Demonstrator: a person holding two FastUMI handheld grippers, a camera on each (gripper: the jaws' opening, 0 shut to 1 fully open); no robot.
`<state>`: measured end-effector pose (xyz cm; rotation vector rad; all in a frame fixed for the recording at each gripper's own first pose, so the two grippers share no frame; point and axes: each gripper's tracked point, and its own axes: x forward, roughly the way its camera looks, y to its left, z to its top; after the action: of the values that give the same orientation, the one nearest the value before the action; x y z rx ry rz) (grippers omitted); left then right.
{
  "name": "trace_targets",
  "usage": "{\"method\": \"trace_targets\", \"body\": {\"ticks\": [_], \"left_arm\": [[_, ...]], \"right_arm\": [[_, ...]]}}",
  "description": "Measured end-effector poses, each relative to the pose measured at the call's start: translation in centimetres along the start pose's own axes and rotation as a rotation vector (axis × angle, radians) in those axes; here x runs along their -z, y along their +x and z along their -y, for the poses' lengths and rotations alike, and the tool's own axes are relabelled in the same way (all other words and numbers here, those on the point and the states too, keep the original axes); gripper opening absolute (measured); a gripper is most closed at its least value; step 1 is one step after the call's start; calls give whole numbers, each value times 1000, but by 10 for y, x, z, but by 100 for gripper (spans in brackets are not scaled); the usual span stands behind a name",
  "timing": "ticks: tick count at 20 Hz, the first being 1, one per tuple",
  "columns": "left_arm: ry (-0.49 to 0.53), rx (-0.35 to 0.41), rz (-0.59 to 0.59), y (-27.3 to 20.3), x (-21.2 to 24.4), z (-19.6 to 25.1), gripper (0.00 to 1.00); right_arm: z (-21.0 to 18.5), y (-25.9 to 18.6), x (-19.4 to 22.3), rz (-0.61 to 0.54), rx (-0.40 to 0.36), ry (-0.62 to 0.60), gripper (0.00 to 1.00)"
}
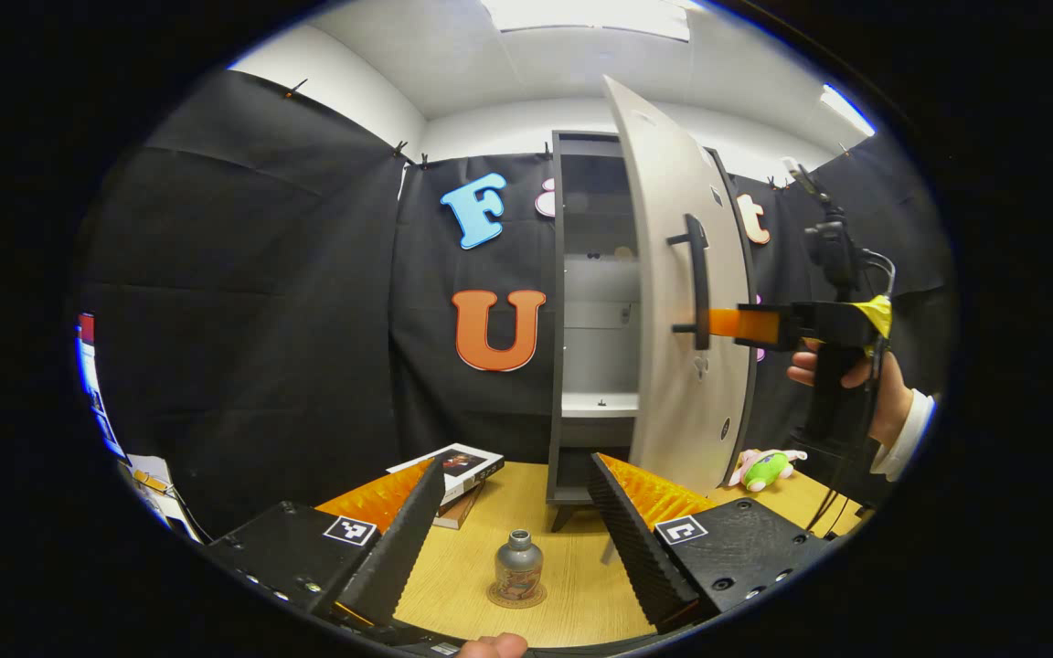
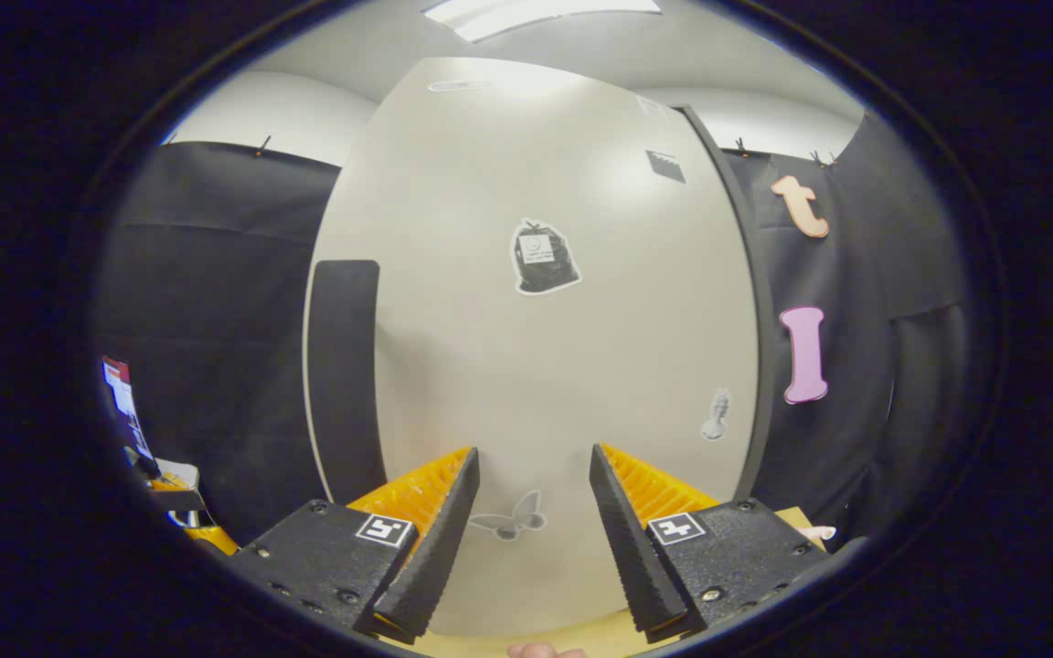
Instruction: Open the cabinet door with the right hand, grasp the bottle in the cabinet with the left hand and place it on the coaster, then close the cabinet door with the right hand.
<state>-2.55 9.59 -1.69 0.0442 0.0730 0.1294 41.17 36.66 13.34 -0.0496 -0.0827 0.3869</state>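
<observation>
Bottle (image 1: 519,565): small, grey metallic, short neck, patterned label too small to read. It stood upright on the round coaster (image 1: 517,596) on the desk (image 1: 572,585), between the left claw's (image 1: 515,530) spread, released fingers. Cabinet door (image 1: 682,302) hung part open, pale, with dark stickers; none legible. Right claw (image 1: 718,322) met the door's dark handle (image 1: 698,279); in the right gripper view its fingers (image 2: 440,530) stood apart, unclenched, facing the door panel.

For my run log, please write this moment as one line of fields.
stage: closing door | bottle: upright on coaster | cabinet door: partly open | right gripper: open, at door | left gripper: open, holds nothing
</observation>
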Motion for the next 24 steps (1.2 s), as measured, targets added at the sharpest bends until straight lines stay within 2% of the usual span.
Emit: {"method": "trace_targets", "body": {"ticks": [3,7,10,16,18,24], "left_arm": [[-2,-24,-2,0,2,-10,95],[1,-51,-12,-1,9,-22,95],[4,-57,-5,-1,13,-22,95],[-25,-16,24,-2,12,-2,95],[-28,2,46,-4,7,9,95],[-30,88,105,-8,-8,54,94]], "right_arm": [[-20,33,3,8,36,-48,81],[-15,32,7,23,69,-86,80],[-6,23,13,19,84,-70,85],[24,-70,27,-14,111,-23,85],[41,-109,29,-11,153,-14,85],[108,-226,45,-37,342,-18,86]]}}
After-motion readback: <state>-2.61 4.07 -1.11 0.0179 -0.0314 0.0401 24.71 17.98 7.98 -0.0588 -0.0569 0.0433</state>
